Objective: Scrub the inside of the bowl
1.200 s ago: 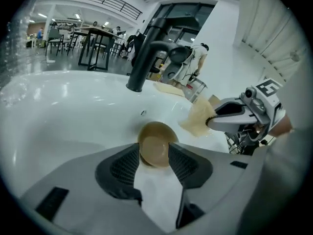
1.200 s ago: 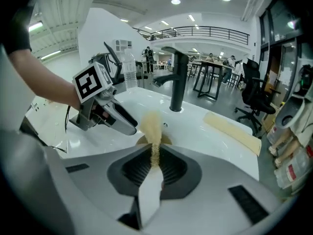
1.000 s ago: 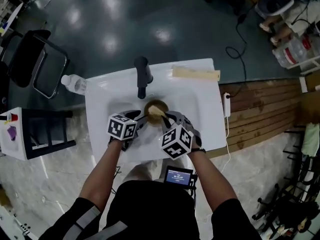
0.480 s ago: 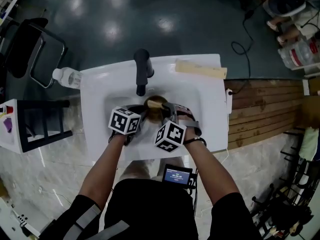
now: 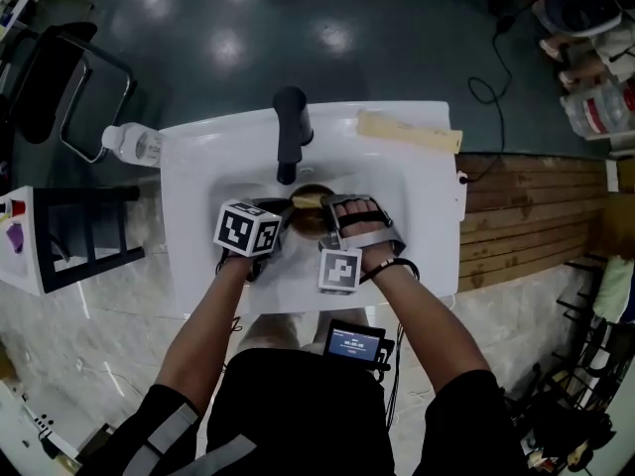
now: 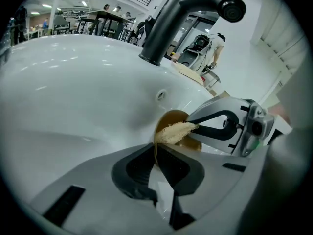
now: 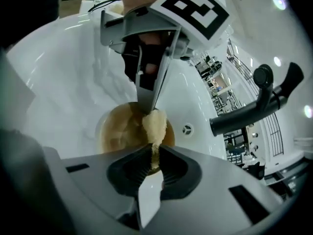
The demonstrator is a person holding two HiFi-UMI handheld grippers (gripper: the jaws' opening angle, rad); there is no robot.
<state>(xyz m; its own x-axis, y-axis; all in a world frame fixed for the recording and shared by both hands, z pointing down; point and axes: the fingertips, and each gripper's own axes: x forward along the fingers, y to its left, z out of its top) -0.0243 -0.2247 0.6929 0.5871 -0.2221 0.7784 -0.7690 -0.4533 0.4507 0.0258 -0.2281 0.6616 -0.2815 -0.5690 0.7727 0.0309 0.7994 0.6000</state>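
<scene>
A brown bowl [image 5: 310, 212] sits in the basin of a white sink [image 5: 198, 181], below the tap. My left gripper [image 6: 155, 149] has just been closing and now pinches the near rim of the bowl [image 6: 188, 140] between its jaws. My right gripper [image 7: 152, 153] is shut on a pale fibrous scrub sponge [image 7: 154, 125], which reaches over the bowl [image 7: 117, 131] to its inner wall. In the left gripper view the sponge [image 6: 175, 131] lies across the bowl's mouth. In the head view both grippers meet at the bowl, left gripper [image 5: 282, 220] on its left, right gripper [image 5: 321, 208] on its right.
A black tap [image 5: 291, 132] rises behind the bowl, and an overflow hole [image 7: 187, 129] shows in the basin wall. A flat tan board [image 5: 409, 130] lies on the sink's back right corner. A plastic bottle [image 5: 134, 144] lies at its left edge, and a black chair [image 5: 55, 77] stands beyond.
My right hand has rolled over, so its marker cube now faces up, and it has sunk towards the bowl with the sponge. The left hand has stayed at the bowl's rim.
</scene>
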